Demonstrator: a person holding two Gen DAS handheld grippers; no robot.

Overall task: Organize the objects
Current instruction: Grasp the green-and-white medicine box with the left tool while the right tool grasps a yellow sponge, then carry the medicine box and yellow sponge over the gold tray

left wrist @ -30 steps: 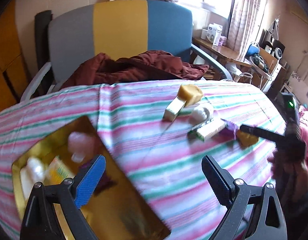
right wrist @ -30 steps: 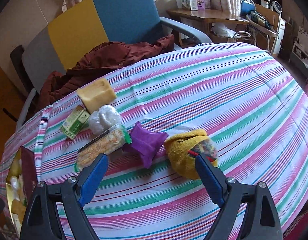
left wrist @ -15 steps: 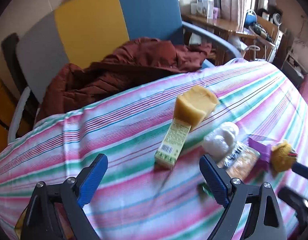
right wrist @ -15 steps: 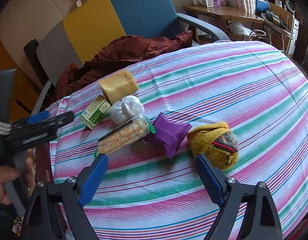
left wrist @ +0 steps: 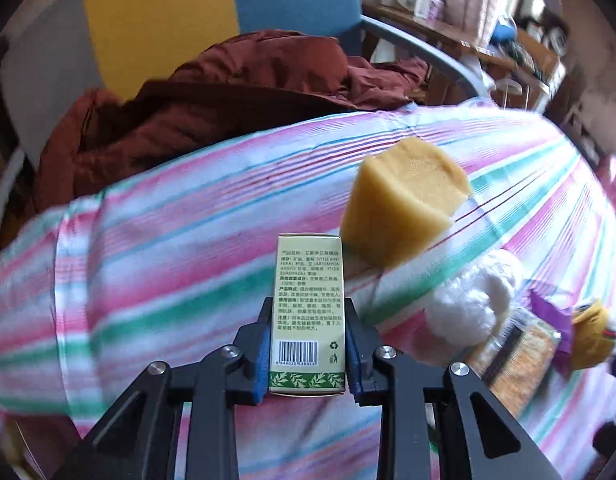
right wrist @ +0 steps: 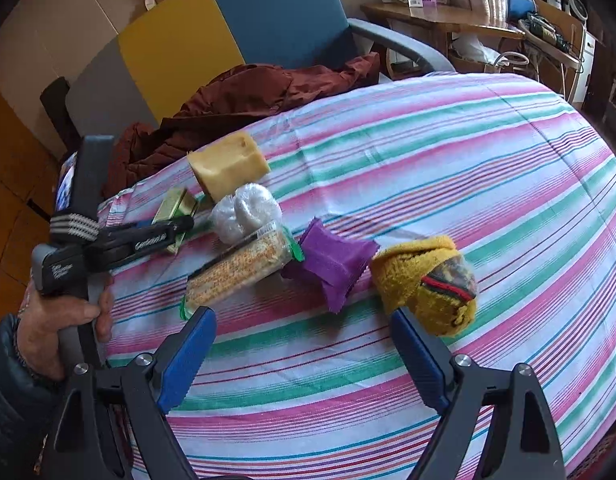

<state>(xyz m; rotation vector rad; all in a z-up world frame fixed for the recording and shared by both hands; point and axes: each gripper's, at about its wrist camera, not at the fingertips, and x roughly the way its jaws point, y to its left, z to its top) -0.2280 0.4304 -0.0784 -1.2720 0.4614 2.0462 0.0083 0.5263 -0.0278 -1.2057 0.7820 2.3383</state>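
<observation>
One item of six in sight is in my grasp: my left gripper (left wrist: 308, 354) has just clenched on the green carton (left wrist: 307, 312), pads pressing its two long sides near the barcode end, the box lying along the line of my fingers. From the right wrist view the carton (right wrist: 176, 210) sits low over the striped tablecloth (right wrist: 428, 152), close to the table's left edge, just beside the yellow sponge block (right wrist: 228, 168); whether it has left the cloth I cannot tell. My right gripper (right wrist: 304, 350) hangs released, jaws wide with nothing between them, above the near edge of the table. Five things lie unsorted in a loose row across the middle of the cloth: the sponge block, the white wrapped ball (right wrist: 246, 212), the clear packet of grain snack (right wrist: 238, 270), the purple sachet (right wrist: 334, 260) and the yellow knitted roll (right wrist: 426, 284), each touching or just beside its neighbour. No container shows in either view now. Judgement: one pick under way, most of the sorting left.
</observation>
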